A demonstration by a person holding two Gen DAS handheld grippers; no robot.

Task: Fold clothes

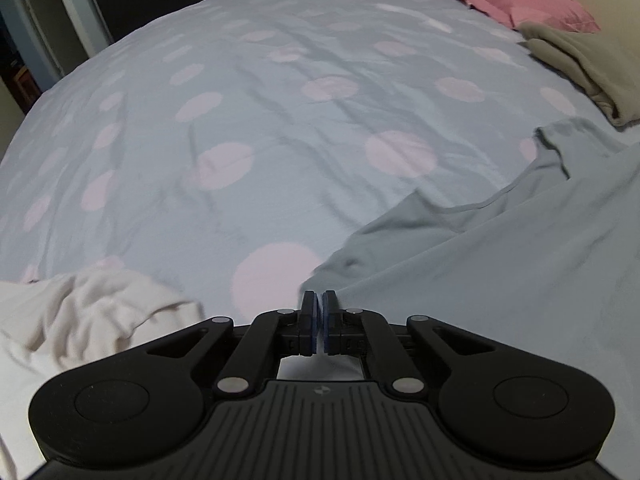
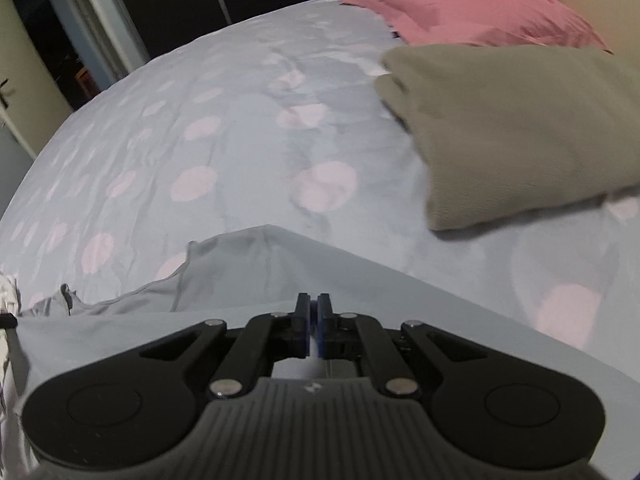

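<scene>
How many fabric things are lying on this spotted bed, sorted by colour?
Pink: 1, the plump pink pillow
Olive: 1, the folded olive-green cloth garment
Grey: 1, the thin grey garment pinched by both tongs
Cream: 1, the crumpled cream-white cloth
Total: 4, all on the pale blue sheet with pink dots

Pale-blue bedspread (image 1: 280, 120) with pink dots, pink pillow (image 2: 472, 4), olive folded cloth (image 2: 520, 128), grey-blue garment (image 1: 500, 260).
</scene>
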